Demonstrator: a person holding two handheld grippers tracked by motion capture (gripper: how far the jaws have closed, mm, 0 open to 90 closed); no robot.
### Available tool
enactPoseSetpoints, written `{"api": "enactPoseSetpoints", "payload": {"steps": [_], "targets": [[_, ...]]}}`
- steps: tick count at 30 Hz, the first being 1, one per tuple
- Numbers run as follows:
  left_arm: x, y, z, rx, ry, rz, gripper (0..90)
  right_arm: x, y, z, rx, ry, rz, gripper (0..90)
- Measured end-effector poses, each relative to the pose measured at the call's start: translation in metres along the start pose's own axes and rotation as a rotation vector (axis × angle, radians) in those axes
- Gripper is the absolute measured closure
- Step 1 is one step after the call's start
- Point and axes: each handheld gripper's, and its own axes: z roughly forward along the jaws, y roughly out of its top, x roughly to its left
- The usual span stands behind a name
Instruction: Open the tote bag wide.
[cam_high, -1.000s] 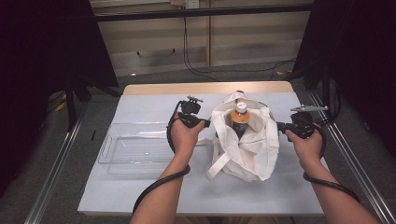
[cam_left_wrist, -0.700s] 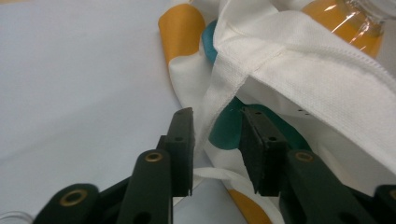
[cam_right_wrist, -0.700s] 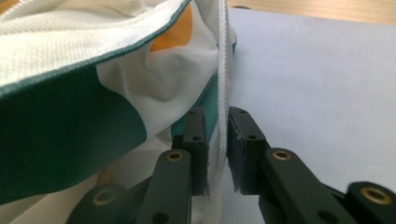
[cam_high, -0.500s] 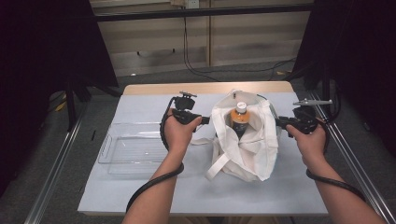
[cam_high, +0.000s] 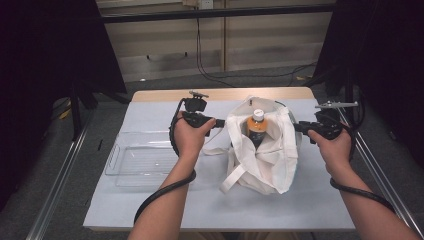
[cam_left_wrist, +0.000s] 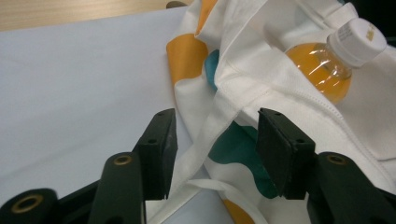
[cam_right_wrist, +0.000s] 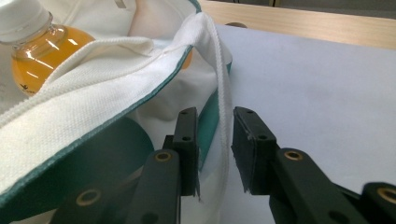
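Observation:
A white tote bag (cam_high: 260, 160) with orange and teal patches stands at the middle of the table, its mouth open. Inside it, a bottle (cam_high: 257, 125) of orange drink with a white cap stands upright. My left gripper (cam_high: 221, 123) sits at the bag's left side. Its jaws are wide open in the left gripper view (cam_left_wrist: 212, 149), with a strap (cam_left_wrist: 219, 126) running loose between them. My right gripper (cam_high: 298, 127) is at the bag's right rim. Its jaws (cam_right_wrist: 215, 149) stand a narrow gap apart, with the teal-edged rim and a white strap (cam_right_wrist: 225, 93) in that gap.
A clear plastic tray (cam_high: 112, 162) lies on the pale sheet (cam_high: 200, 210) left of the bag. Metal rails run along both table sides, and the table's wooden far edge (cam_high: 165, 95) shows behind the bag. Cables trail from both grippers.
My left gripper has drawn back a little to the left, away from the bag. The right gripper has shifted slightly right and farther back. The bag and bottle stay put.

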Motion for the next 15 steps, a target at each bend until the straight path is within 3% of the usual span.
{"api": "enactPoseSetpoints", "payload": {"steps": [9,15], "targets": [[-0.014,0.009,0.001,-0.051,-0.031,-0.007,32.2,0.003,0.004,-0.001,-0.007,-0.001,-0.008,71.1],[-0.023,0.01,0.01,-0.027,-0.056,0.0,31.3,0.005,0.005,0.0,0.0,-0.003,-0.01,70.4]]}}
